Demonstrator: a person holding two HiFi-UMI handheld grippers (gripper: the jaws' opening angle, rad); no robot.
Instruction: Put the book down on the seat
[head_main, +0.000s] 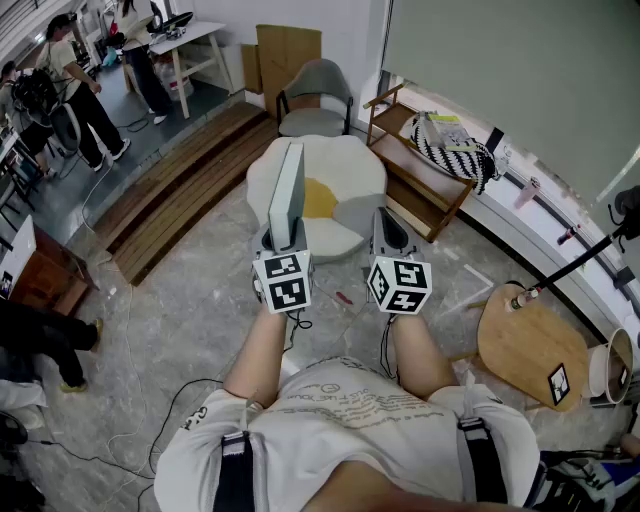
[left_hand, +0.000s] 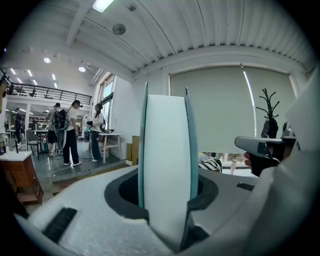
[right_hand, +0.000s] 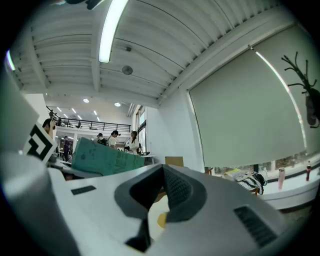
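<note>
Now faces the white, yellow-centred seat (head_main: 345, 165) on the far floor. Holds the pale teal book (head_main: 288, 190) upright, not lying on the seat, crossing its left part in the head view. Pinches the book's near end in the left gripper (head_main: 283, 238), jaws pressing on both covers. Carries the right gripper (head_main: 388, 232) just to the right, jaws pressed together at the tips, empty.

Book (head_main: 288, 195) sits upright in the left tool (head_main: 283, 243), over the seat's (head_main: 345, 190) near-left edge, with the right tool (head_main: 390, 232) just beside it on the right. Armchair (head_main: 315, 100) is behind the seat. Shelf (head_main: 420, 185) is off its right edge with a bag (head_main: 455, 150) on top.
</note>
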